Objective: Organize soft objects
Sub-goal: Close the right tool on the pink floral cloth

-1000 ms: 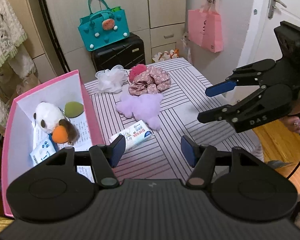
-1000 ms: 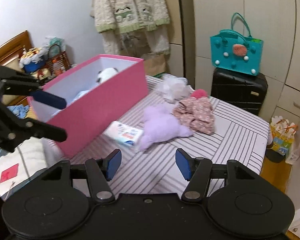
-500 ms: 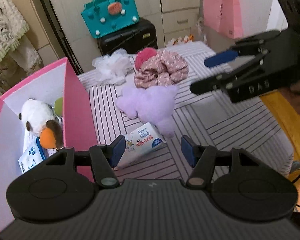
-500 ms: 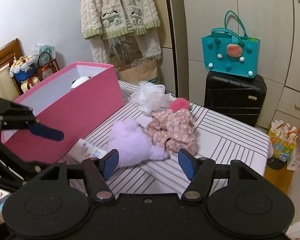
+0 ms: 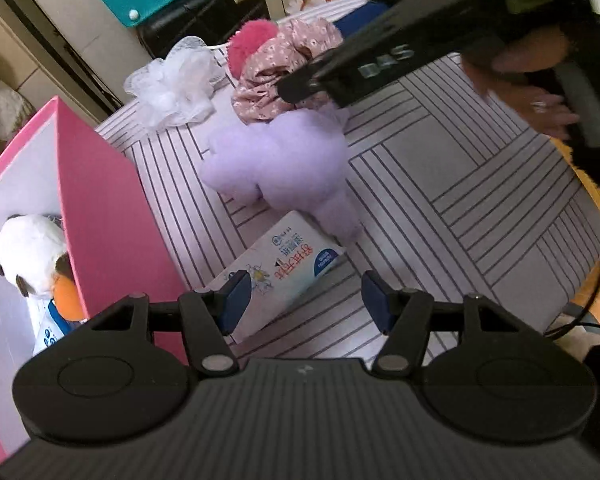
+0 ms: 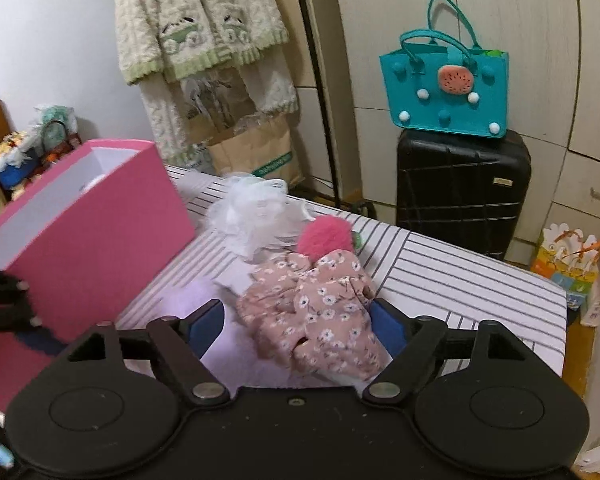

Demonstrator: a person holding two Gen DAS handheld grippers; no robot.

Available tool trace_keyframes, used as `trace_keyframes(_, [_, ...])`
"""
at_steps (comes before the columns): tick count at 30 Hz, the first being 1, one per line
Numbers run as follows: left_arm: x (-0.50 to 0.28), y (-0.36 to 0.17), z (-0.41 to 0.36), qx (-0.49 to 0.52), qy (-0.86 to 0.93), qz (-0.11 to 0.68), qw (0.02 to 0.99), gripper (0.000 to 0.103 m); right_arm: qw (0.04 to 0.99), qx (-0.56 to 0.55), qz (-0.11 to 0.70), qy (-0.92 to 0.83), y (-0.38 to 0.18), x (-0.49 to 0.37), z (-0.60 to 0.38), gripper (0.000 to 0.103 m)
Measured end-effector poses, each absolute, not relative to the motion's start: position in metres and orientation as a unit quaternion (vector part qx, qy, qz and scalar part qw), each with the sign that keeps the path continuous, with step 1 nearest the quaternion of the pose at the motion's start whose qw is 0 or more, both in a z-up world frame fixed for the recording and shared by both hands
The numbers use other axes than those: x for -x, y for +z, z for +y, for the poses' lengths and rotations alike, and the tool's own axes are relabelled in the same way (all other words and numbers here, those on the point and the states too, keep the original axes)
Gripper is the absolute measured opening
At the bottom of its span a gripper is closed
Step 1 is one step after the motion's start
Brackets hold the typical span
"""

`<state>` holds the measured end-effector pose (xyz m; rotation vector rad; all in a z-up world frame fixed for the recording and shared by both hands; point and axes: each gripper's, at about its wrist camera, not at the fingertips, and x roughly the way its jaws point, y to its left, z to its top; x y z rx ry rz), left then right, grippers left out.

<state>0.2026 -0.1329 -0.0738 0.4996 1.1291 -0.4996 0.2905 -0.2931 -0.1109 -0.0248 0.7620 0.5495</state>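
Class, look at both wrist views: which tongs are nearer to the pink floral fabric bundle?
Right. The right tongs are open, straddling the floral bundle. The left tongs hover over the tissue pack, beyond the purple plush.

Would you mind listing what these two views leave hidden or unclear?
- Right view: the purple plush toy is mostly hidden by the floral cloth and the right gripper.
- Right view: the pink box wall hides its contents.
- Left view: the right gripper is blurred and hides part of the floral cloth.
- Left view: the tissue pack print is too small.
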Motion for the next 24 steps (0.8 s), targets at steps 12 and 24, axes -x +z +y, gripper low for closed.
trace_keyframes(12, [-0.225,-0.08,-0.15,-0.295,-0.244,0.544,0.747,0.06,0.884,0.003,0.39,0.257,-0.13,-0.308,-0.286,0.084])
trace_keyframes(24, [-0.23,-0.094,-0.151,-0.345,-0.277,0.541,0.715,0.059,0.89,0.06,0.373,0.255,-0.134,-0.275,-0.294,0.029])
